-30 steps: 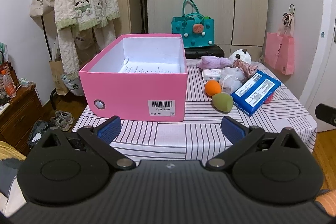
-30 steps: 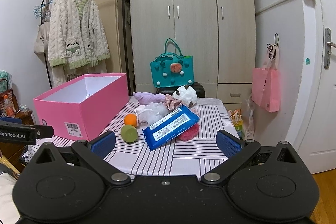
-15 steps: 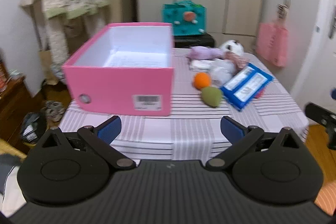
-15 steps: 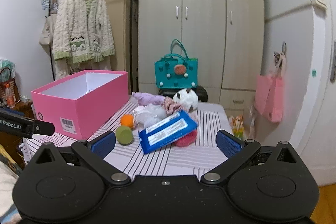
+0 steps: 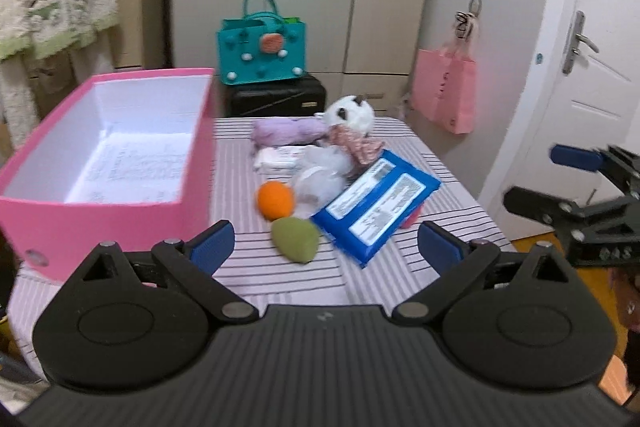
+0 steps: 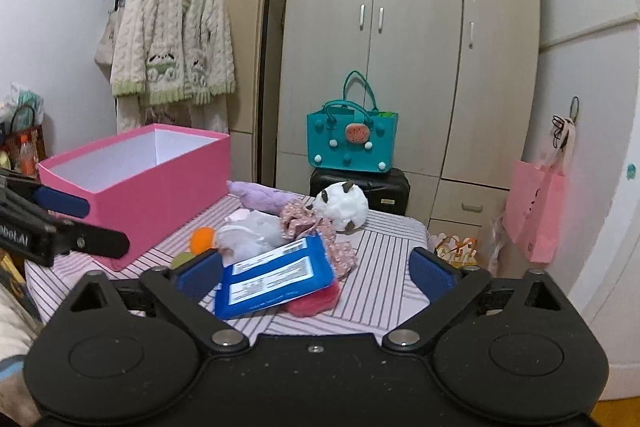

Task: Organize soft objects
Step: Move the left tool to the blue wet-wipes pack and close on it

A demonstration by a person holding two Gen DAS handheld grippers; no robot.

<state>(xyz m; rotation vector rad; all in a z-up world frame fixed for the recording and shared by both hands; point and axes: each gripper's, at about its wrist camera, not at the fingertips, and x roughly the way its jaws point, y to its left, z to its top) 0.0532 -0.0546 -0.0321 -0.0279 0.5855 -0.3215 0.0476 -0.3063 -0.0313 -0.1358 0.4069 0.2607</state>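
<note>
Both tongs were reaching in empty: left tongs (image 5: 325, 247) and right tongs (image 6: 316, 273) stood wide, jaws closing slightly on nothing. The soft things lay heaped on the striped bench (image 5: 440, 195) beside the empty pink box (image 5: 120, 223). Next, probably, was grasping the green sponge (image 5: 296, 245) or blue wipes pack (image 6: 276, 277), which overlapped its neighbours.

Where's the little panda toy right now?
The panda plush sits at the table's far edge in both views, right of the purple plush, just behind the floral fabric piece.
</note>
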